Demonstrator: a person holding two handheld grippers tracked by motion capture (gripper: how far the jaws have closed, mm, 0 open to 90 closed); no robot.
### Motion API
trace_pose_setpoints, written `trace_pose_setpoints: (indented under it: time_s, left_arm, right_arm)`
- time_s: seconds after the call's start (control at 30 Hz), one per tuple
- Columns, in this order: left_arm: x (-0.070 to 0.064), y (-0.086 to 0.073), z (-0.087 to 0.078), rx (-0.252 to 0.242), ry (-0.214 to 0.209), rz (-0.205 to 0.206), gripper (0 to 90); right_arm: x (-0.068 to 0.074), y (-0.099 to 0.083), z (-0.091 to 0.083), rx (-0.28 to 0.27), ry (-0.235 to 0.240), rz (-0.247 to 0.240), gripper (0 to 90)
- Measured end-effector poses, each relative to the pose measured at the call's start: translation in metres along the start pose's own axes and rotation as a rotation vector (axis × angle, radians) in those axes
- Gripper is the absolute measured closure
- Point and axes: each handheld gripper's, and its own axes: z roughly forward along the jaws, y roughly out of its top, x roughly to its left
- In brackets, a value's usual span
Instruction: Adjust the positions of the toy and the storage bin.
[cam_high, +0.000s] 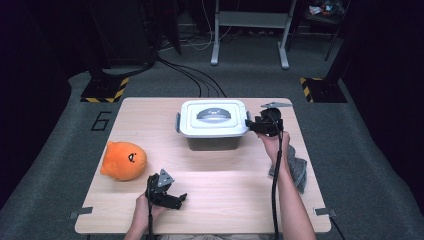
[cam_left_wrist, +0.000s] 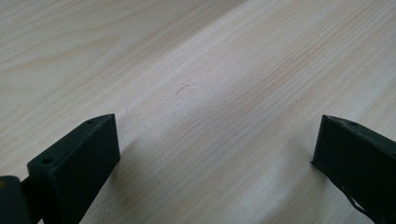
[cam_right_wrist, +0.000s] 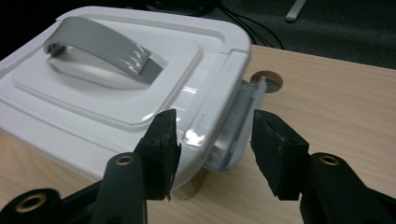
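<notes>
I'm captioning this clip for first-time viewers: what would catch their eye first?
Probably the orange plush at the table's left, bright against pale wood. Next, the white box with a grey lid handle at the far middle, where the right gripper has its jaws open around the side latch. The left gripper rests open near the front edge.

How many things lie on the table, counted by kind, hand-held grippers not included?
Lidded white box: 1
Orange plush toy: 1
Grey cloth: 1
Total: 3
</notes>
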Motion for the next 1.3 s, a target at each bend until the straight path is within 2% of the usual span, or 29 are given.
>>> trace_pose_setpoints:
  time_s: [0.23,0.4,0.53,0.63,0.8,1.13,1.2,1.27,1.3]
  left_arm:
    - [0.000,0.000,0.000,0.000,-0.001,-0.001,0.1]
    - [0.000,0.000,0.000,-0.002,-0.001,-0.001,0.1]
    - [0.000,0.000,0.000,0.000,-0.001,0.000,0.1]
    - [0.000,0.000,0.000,0.000,-0.001,0.000,0.1]
    - [0.000,0.000,0.000,0.000,-0.001,0.000,0.1]
    - [0.000,0.000,0.000,-0.001,-0.001,-0.001,0.1]
    - [0.000,0.000,0.000,-0.001,-0.001,-0.001,0.1]
    - [0.000,0.000,0.000,-0.001,-0.001,0.000,0.1]
    - [0.000,0.000,0.000,-0.002,0.001,-0.001,0.1]
  right_arm:
    - [-0.016,-0.003,0.012,0.024,-0.064,0.004,58.7]
    - [-0.020,-0.003,0.027,0.045,-0.071,-0.015,64.3]
    - [-0.022,-0.003,0.035,0.050,-0.060,-0.011,65.2]
    - [-0.022,-0.001,0.040,0.056,-0.054,-0.005,69.5]
    - [-0.019,0.000,0.043,0.059,-0.043,-0.008,78.3]
    - [-0.014,0.000,0.040,0.087,-0.074,-0.001,78.8]
    - [-0.012,0.000,0.038,0.092,-0.073,0.020,78.8]
    - [-0.011,-0.002,0.036,0.095,-0.077,0.010,78.7]
    - [-0.009,-0.003,0.034,0.101,-0.082,0.031,78.5]
